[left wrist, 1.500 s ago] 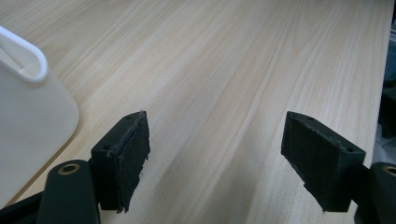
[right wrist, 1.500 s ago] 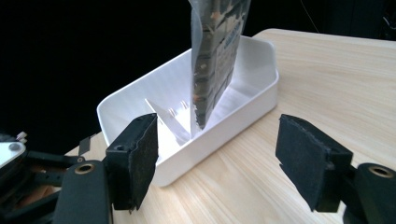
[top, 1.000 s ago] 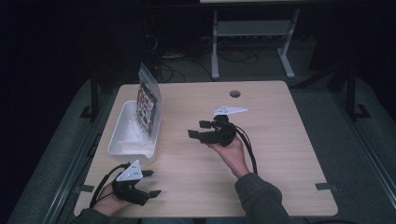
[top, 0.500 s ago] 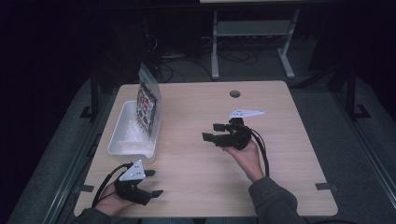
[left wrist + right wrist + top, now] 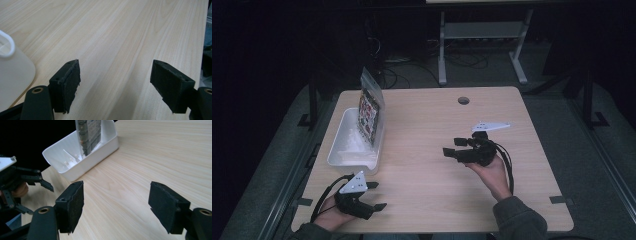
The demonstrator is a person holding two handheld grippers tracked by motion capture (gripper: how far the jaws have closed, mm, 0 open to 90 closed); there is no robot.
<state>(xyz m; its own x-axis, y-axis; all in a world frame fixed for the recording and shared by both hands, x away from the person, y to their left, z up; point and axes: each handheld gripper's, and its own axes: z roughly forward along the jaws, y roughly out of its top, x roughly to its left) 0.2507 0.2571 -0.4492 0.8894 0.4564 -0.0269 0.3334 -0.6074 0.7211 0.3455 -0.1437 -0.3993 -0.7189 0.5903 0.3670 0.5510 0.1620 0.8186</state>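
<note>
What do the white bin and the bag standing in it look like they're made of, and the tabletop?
The white bin looks like smooth moulded plastic, with a slight sheen and rounded rim. The bag seems to be clear, glossy plastic film over printed contents, though what is inside is too small to tell. The table shows pale wood grain, matte, probably laminate.

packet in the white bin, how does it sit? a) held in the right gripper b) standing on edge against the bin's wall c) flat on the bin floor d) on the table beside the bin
b: the packet stands on edge inside the bin, leaning on its wall and rising above the rim, while the right gripper hangs open and empty over the table.
</note>
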